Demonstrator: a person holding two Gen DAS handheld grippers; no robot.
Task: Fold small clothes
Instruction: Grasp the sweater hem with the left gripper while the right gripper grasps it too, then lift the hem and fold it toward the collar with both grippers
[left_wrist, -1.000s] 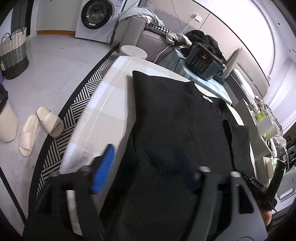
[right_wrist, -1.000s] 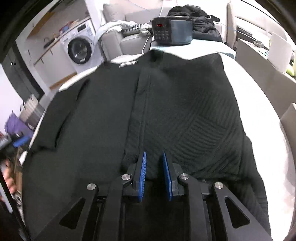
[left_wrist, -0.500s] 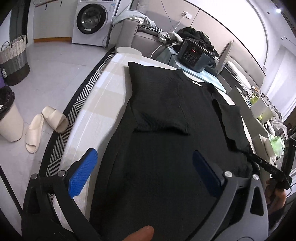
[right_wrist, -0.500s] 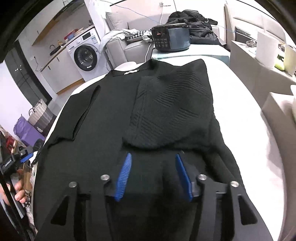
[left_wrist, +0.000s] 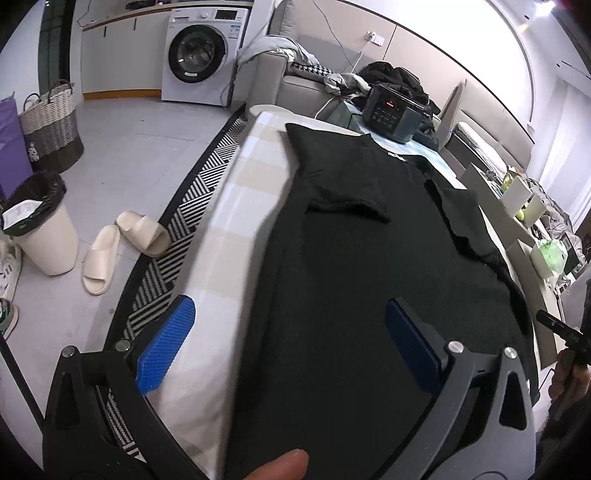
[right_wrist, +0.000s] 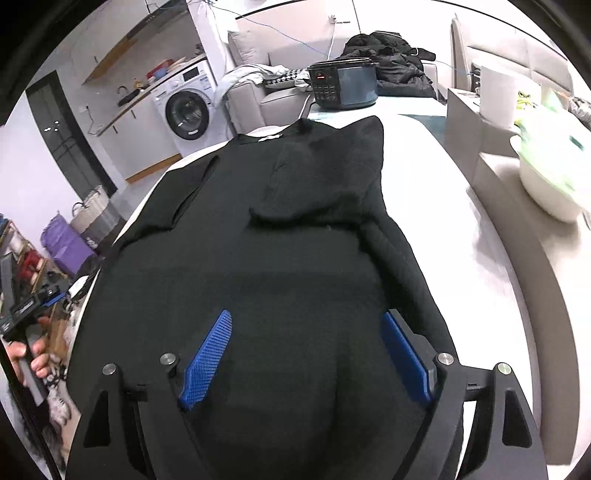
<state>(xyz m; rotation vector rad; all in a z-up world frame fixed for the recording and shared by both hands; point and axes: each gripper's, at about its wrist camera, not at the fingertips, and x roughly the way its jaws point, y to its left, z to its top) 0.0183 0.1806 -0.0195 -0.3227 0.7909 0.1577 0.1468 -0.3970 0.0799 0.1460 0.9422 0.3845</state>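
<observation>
Slippers (left_wrist: 122, 251) show only in your left view; black knit top (left_wrist: 354, 295) lies sleeve-folded; left hand-held gripper (left_wrist: 291, 347) released, right hand-held gripper (right_wrist: 314, 354) opening, empty.

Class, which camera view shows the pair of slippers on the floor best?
The left wrist view: both cream slippers lie in plain sight on the floor beside the striped rug. The right wrist view looks across the black garment and shows no slippers.

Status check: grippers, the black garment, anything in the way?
Left gripper open, empty. Right gripper jaws opening, gripping nothing. Black knit top flat on checked table, both sleeves folded in. Nothing in the way.
</observation>
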